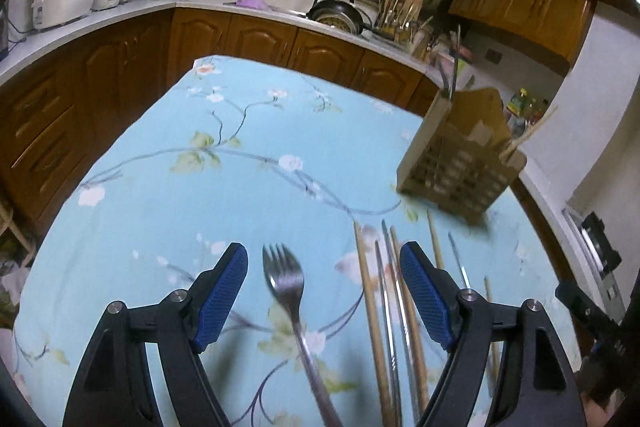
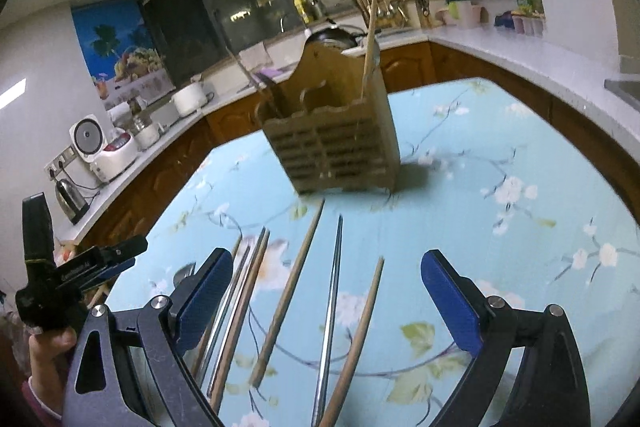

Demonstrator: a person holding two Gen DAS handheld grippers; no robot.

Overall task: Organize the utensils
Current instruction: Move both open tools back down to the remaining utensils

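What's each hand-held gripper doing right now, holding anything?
Left hand-held gripper: open, empty, fork lying between its fingers.
Right hand-held gripper: open, empty, above loose chopsticks.

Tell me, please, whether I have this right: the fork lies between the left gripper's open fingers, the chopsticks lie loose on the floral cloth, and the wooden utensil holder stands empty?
Not quite: the wooden utensil holder is not empty. The right wrist view shows sticks standing in it. The rest holds: the fork lies between the left gripper's open fingers, and the chopsticks lie loose on the floral cloth.
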